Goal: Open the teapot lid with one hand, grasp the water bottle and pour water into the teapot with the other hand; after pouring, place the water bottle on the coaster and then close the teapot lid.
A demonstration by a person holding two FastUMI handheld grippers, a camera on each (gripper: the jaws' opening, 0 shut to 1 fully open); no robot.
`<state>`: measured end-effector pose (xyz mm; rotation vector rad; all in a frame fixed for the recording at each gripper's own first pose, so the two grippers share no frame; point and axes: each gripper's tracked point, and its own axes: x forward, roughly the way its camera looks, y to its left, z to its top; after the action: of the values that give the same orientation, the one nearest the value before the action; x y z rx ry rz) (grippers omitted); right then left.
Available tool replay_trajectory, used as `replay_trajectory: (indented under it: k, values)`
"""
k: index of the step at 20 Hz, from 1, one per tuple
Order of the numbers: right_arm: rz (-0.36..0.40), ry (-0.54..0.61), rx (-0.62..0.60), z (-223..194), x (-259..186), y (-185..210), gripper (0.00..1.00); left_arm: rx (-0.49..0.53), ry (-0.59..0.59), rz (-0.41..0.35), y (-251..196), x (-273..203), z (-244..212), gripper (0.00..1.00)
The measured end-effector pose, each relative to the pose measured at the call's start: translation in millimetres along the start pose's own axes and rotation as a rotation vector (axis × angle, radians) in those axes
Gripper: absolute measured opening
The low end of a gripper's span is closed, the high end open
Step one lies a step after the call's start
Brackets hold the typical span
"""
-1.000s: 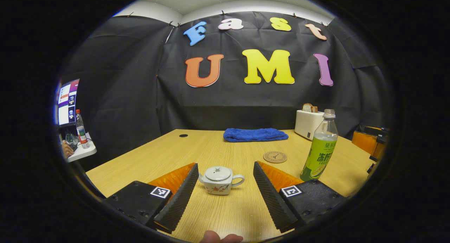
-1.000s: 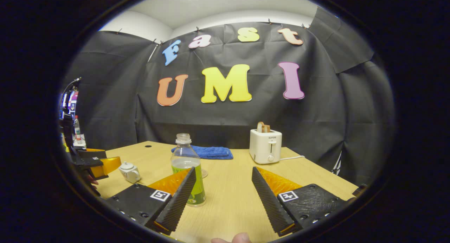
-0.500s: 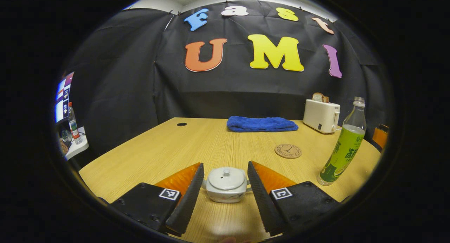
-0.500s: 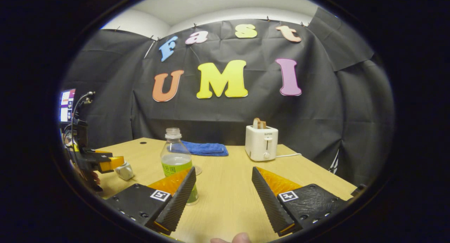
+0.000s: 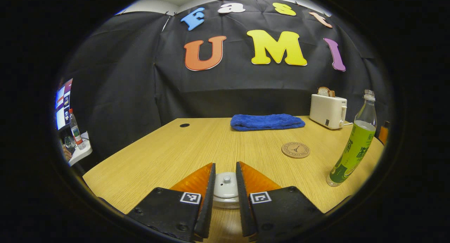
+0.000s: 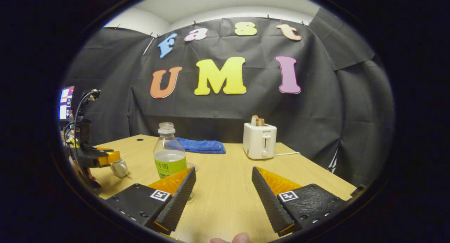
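The left claw [image 5: 224, 179] stands narrow around the teapot lid [image 5: 225, 182]. The right claw [image 6: 223, 186] gapes wide just right of the bottle [image 6: 168, 158] on the desk [image 6: 225, 186].

Ahead of the right gripper [image 6: 223, 200], the toaster [image 6: 259, 141] carries a brand word on its front, too small to read surely. The coaster [image 5: 295, 149], ahead and right of the left gripper [image 5: 224, 200], bears a ring of unreadable print. A square coded marker [image 6: 160, 195] sits on each finger.

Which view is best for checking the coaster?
Left gripper view: the coaster lies whole and unobstructed on the table, between the towel and the water bottle. In the right gripper view, just a sliver of it peeks out behind the bottle.
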<state>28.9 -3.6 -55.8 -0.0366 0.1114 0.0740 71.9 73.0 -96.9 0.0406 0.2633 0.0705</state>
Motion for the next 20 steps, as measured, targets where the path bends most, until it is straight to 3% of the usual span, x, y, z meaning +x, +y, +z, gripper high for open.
replay_trajectory:
  k: [3, 7, 20]
  values:
    - [0.011, 0.006, -0.008, 0, 0, 2, 0.95, 0.005, -0.003, 0.007, 0, 0, 1, 0.18]
    - [0.031, 0.0, -0.015, 2, 0, 6, 0.95, -0.01, -0.017, 0.008, -1, -1, 5, 0.06]
    - [0.173, 0.043, 0.003, -16, 2, 65, 0.95, -0.035, -0.115, -0.019, 10, -40, 36, 0.04]
